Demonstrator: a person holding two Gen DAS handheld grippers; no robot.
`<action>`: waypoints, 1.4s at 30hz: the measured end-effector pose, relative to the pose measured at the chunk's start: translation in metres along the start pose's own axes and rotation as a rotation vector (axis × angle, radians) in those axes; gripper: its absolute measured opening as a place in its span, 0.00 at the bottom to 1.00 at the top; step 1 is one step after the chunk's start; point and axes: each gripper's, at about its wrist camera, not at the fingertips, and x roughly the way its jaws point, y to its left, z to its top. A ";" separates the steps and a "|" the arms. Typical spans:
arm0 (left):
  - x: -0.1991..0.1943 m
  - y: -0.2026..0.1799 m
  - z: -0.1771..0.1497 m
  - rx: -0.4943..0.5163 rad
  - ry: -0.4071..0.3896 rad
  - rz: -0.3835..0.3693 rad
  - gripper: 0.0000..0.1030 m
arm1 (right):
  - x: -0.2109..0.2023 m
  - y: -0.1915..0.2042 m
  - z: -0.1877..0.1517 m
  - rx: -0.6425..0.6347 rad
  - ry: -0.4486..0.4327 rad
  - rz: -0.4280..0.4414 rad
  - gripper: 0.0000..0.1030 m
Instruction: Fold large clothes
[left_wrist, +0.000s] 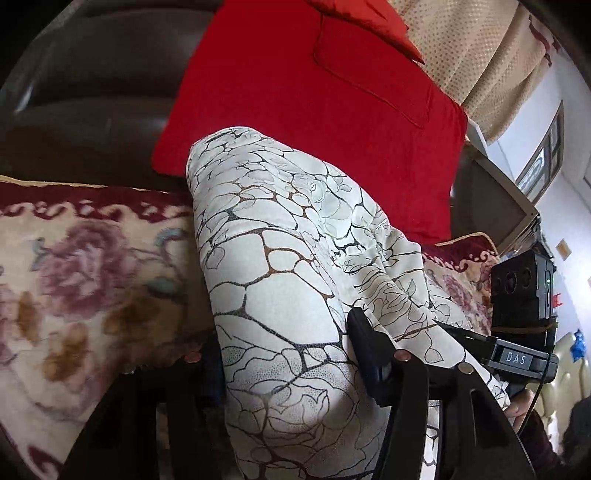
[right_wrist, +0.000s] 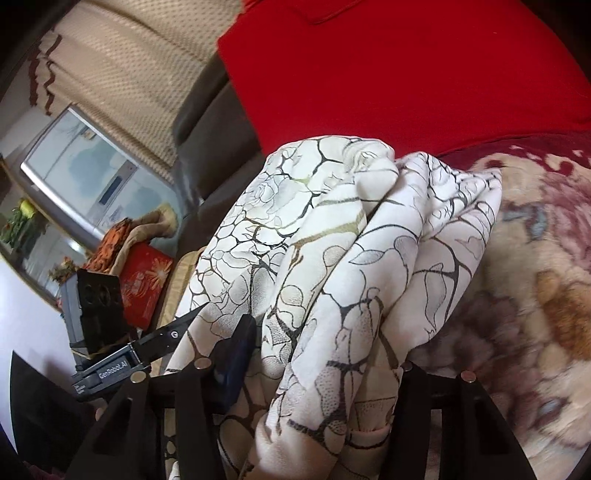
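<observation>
Both grippers clamp bunched folds of one white garment (left_wrist: 280, 288) with a dark vein print: the left gripper (left_wrist: 288, 354) and the right gripper (right_wrist: 317, 369) each stand about half closed, cloth filling the gap between their fingers. It hangs lifted over a floral blanket (left_wrist: 85, 280). Behind lies one red cushion (left_wrist: 310, 99) against a brown sofa (left_wrist: 96, 92).

Both tools angle downward, the left tool (left_wrist: 288, 354) and the right tool (right_wrist: 317, 354) each clamped on bunched white patterned cloth (left_wrist: 280, 236).
</observation>
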 end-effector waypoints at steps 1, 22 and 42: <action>-0.004 0.000 -0.001 0.001 -0.002 0.009 0.57 | 0.001 0.004 -0.002 -0.010 0.003 0.002 0.54; -0.006 0.012 -0.023 0.036 0.065 0.154 0.57 | 0.010 0.021 -0.052 -0.019 0.041 -0.044 0.54; -0.004 0.016 -0.036 0.056 0.091 0.293 0.78 | 0.013 0.006 -0.077 0.076 0.022 -0.132 0.58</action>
